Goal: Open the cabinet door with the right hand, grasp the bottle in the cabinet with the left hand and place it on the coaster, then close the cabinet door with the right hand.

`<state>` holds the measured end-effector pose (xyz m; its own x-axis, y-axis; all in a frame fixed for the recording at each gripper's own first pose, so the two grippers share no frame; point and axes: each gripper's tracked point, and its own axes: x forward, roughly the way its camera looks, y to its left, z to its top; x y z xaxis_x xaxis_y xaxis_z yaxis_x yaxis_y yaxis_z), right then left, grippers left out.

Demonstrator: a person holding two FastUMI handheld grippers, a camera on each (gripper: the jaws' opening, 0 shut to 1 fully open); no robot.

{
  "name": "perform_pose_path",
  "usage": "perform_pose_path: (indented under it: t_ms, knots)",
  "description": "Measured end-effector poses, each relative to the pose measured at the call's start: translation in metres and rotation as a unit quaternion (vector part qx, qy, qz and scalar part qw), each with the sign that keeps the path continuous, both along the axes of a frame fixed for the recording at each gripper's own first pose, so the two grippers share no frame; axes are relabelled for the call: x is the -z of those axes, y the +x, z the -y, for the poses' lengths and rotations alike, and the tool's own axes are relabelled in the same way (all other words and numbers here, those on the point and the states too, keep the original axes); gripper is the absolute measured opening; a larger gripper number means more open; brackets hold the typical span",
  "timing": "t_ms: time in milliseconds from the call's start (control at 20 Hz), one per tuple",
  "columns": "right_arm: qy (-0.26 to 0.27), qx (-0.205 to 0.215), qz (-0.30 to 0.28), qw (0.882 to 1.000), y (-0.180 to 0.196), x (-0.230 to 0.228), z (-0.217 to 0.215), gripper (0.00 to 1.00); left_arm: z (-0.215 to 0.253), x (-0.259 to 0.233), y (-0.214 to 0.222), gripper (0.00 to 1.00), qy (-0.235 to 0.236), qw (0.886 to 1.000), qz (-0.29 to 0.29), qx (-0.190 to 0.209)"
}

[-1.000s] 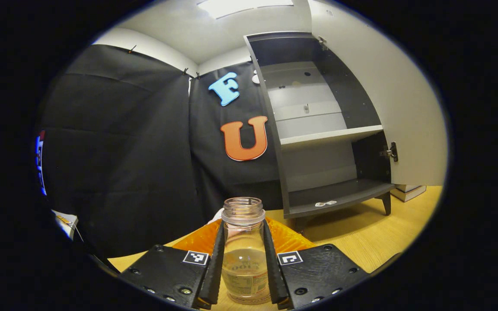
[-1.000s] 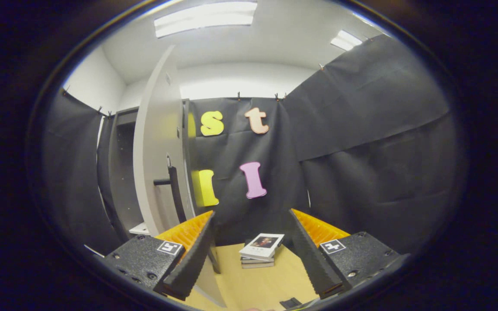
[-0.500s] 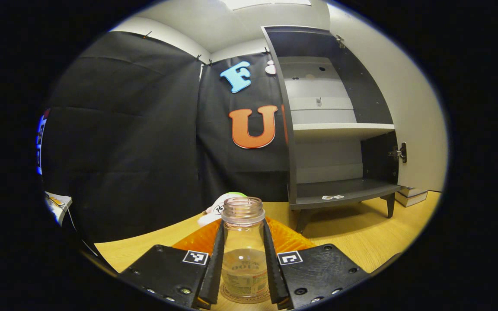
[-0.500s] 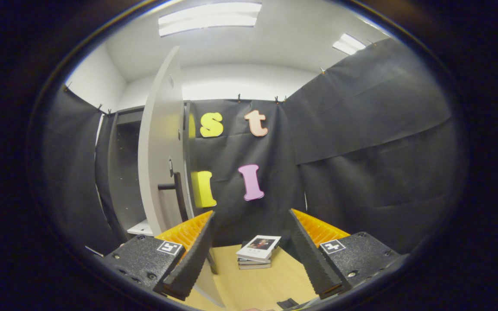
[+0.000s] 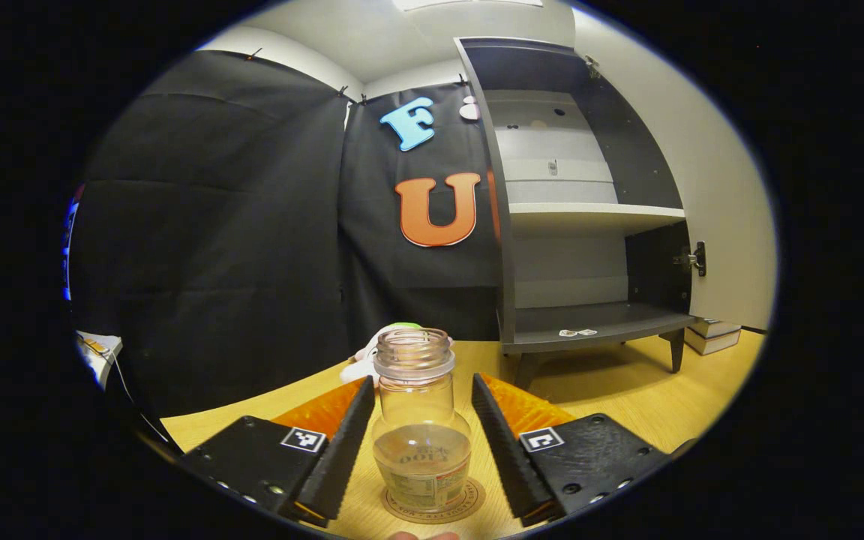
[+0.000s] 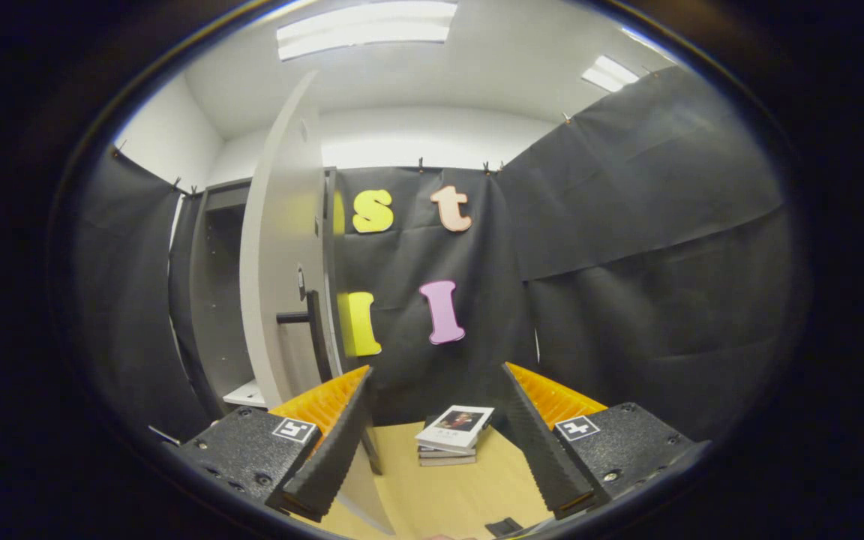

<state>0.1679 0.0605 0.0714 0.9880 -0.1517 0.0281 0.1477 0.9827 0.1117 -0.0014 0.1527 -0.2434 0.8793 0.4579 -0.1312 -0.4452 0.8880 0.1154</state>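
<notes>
— Since a moment ago the left gripper (image 5: pixel 418 435) has spread wide, releasing the bottle (image 5: pixel 420 427); placing looks done.
— And the bottle?
— Upright on the coaster (image 5: pixel 433 502), mouth up, long axis vertical.
— Right gripper (image 6: pixel 436 435)?
— Wide, empty, near the open cabinet door (image 6: pixel 282 247), which needs closing.

Your left tongs (image 5: pixel 418 439) are spread wide, fingers (image 5: pixel 342 442) parted and level. Your right tongs (image 6: pixel 436 442) gape too, gripping nothing, pointed slightly upward.
</notes>
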Motion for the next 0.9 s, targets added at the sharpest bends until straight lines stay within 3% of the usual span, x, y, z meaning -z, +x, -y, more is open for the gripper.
perform_pose_path:
  t_ms: [150, 550, 900]
  knots:
    - [0.007, -0.002, -0.003, 1.000, 0.003, 0.005, 0.002, 1.00, 0.004, -0.008, 0.001, 0.96, 0.005, 1.000, 0.005, 0.007]
    - [0.016, -0.013, -0.006, 1.000, 0.017, 0.023, 0.008, 1.00, 0.015, -0.044, -0.001, 0.96, 0.016, 1.000, 0.005, 0.022]
    - [0.032, -0.045, -0.010, 0.998, 0.045, 0.049, 0.005, 1.00, 0.039, -0.126, -0.009, 0.96, 0.010, 0.998, 0.000, 0.054]
